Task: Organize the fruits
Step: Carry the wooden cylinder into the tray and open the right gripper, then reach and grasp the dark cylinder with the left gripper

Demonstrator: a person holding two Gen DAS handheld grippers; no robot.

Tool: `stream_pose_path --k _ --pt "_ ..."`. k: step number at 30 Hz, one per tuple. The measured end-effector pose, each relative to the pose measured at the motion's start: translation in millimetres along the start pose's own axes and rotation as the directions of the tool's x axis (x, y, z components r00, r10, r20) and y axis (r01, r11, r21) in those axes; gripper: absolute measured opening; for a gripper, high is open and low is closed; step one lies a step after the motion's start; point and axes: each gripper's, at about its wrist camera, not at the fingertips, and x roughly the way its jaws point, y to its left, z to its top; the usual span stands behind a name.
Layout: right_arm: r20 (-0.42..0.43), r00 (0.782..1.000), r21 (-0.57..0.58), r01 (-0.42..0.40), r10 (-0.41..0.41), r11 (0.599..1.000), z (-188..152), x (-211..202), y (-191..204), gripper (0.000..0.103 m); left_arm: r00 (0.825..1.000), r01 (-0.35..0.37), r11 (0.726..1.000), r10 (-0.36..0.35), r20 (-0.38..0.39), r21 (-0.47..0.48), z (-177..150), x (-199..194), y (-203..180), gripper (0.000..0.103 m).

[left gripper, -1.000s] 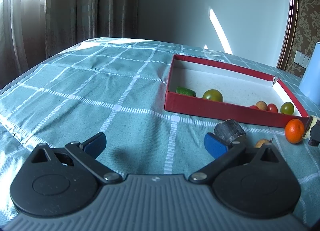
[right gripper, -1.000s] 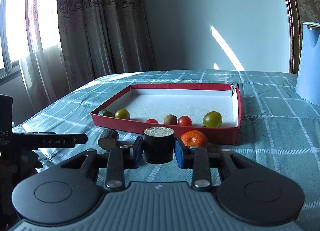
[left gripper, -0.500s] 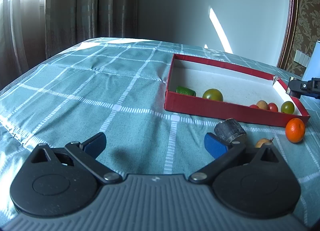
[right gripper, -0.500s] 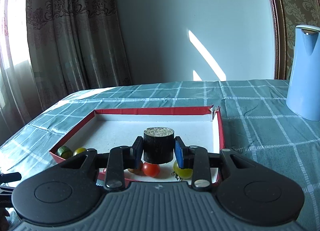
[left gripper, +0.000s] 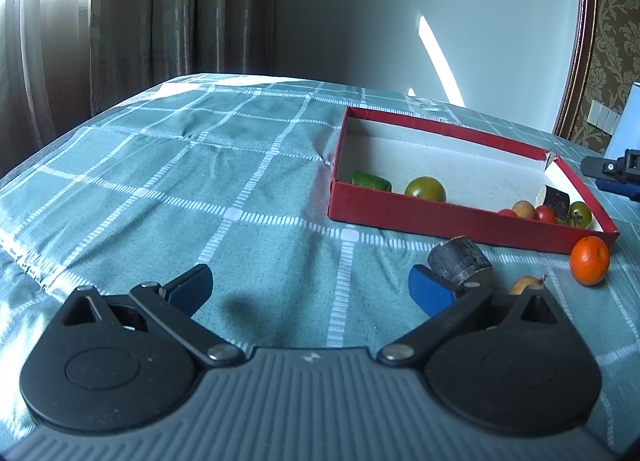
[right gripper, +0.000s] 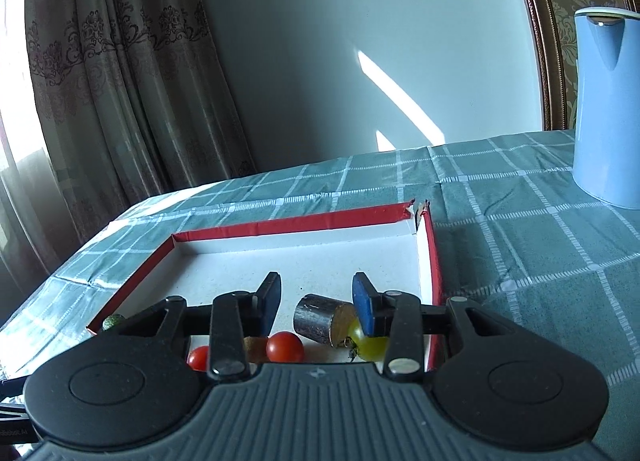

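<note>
Red box (left gripper: 448, 221), teal checked cloth (left gripper: 240, 165) — orange mandarin (left gripper: 589, 261).

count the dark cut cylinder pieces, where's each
2. One dark piece lies on its side in the red box, against a green tomato; the other sits on the tablecloth outside.

- No text, label, brand or number reads clearly in either view.
- Left gripper body (right gripper: 12, 427), at the lower left edge of the right wrist view: a strip of small white lettering, cut off by the frame and too small to make out.
</note>
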Motion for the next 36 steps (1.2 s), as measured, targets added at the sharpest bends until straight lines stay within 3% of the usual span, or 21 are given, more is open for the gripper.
stream_pose_path --k 2,4,6,11,13,15,23,36 --pt "0.054 0.998 -0.004 0.020 -0.019 1.000 -5 -18 -5 0.042 1.000 0.003 1.000 -0.003 0.005 -0.001 0 -1 0 0.103" --pt "0.093 0.995 -0.009 0.048 -0.047 0.999 -12 -33 -12 0.058 1.000 0.030 1.000 -0.030 0.007 0.009 0 -1 -1 0.103" --pt "0.122 0.990 -0.004 0.069 -0.068 0.998 -20 -41 -20 0.062 0.999 0.045 0.999 -0.045 0.015 0.028 0 -3 -4 0.103" --pt "0.063 0.994 0.051 0.083 -0.086 0.995 -29 -35 -38 0.062 0.995 0.034 0.993 -0.045 0.093 0.115 -1 -14 -26 0.103" --pt "0.065 0.995 0.056 0.076 -0.080 0.996 -30 -36 -39 0.062 0.994 0.041 0.989 -0.055 0.093 0.144 -1 -15 -36 0.099" --pt "0.067 0.995 0.054 0.067 -0.070 0.996 -30 -37 -39 0.062 0.994 0.063 0.985 -0.075 0.074 0.162 0 -12 -45 0.087" --pt "0.070 0.997 0.027 0.025 -0.027 0.999 -34 -40 -30 0.062 0.996 0.047 0.983 -0.060 0.068 0.180 7 -1 -73 0.089" --pt "0.067 0.998 0.046 0.003 -0.006 0.999 -31 -41 -30 0.062 0.997 0.058 0.982 -0.068 0.049 0.179 12 18 -86 0.092"
